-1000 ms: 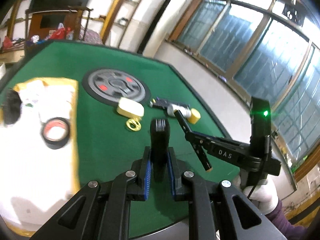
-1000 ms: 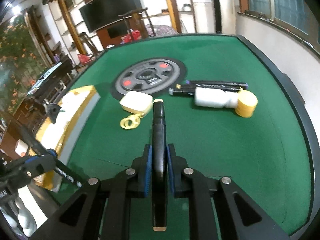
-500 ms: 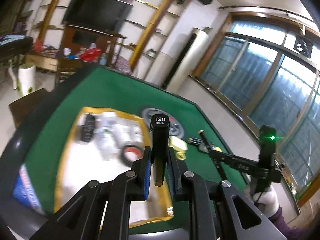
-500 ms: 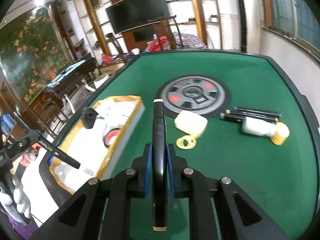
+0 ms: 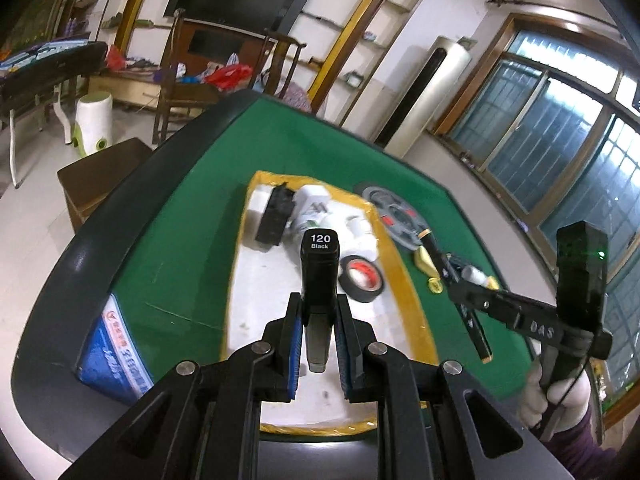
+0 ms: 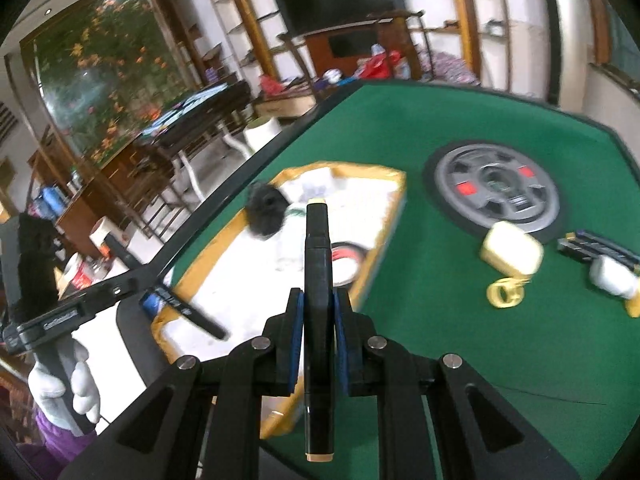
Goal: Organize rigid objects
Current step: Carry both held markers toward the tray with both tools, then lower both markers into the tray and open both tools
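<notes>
Two markers are in play, one in each gripper. The left gripper [image 5: 319, 336] pinches a black marker [image 5: 320, 276] whose end cap reads "120 Black"; it hangs above the white tray [image 5: 264, 312] with the yellow rim. The right gripper [image 6: 319, 336] clamps a second black marker [image 6: 318, 280] with cream-coloured ends, held lengthwise between the blue pads, over the green felt close to the tray's near edge.

Inside the tray lie a roll of black tape [image 5: 361, 279] with a red core, a black block-shaped thing [image 5: 275, 218] and several white items [image 5: 316, 210] crowded at the far end; what the white ones are is hard to tell. The tape sits just beyond the tip of the left marker. In the left wrist view the right gripper reaches in from the right, its marker slanting across the tray's right rim.

Out on the felt, right of the tray, rest a pale yellow case [image 6: 512, 248], a small yellow ring [image 6: 505, 293], a white bottle [image 6: 612, 276] with a yellow cap, and a few dark pens [image 6: 600, 245] beside it. A grey round panel [image 6: 498, 196] with red spots is set in the middle of the green table [image 6: 460, 340].

A blue printed packet [image 5: 114, 356] lies on the table's dark rim. Gloved hands [image 6: 64, 388] hold the grips. Behind stand wooden chairs, shelving, a wall television, tall windows and a floral mural.
</notes>
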`<action>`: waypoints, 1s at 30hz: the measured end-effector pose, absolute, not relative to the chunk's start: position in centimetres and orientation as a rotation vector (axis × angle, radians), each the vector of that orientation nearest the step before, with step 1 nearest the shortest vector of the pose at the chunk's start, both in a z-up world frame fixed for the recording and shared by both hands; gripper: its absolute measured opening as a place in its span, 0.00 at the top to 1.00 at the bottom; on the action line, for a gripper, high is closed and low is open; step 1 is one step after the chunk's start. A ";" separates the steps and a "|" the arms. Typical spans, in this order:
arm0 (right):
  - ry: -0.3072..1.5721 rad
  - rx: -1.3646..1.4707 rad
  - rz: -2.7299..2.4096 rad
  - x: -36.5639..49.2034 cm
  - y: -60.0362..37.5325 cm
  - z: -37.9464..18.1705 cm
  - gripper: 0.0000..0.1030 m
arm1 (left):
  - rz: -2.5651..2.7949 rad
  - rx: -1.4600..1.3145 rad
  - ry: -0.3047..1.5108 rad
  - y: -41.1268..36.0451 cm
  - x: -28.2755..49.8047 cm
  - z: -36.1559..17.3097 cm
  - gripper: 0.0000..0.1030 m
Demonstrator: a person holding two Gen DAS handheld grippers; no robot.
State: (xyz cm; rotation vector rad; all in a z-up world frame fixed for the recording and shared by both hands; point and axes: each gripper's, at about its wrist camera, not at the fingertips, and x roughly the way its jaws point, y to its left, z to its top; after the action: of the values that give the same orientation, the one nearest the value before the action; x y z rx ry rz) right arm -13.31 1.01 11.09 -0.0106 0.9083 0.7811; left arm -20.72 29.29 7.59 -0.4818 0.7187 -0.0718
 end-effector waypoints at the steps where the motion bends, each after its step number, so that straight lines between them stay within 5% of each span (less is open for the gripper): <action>1: 0.919 -0.012 0.793 -13.3 1.5 10.8 0.86 | -0.071 -0.474 0.733 29.5 -20.1 7.5 0.86; 30: 1.191 -0.043 0.863 -11.2 9.5 4.5 0.86 | -0.014 -0.249 1.028 28.4 -11.1 2.6 0.83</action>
State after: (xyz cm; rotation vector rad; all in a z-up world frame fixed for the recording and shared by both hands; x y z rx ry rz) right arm -11.23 9.53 4.53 -0.0429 1.1914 0.8625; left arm -11.09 28.41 2.60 -0.2494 1.0282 -0.0138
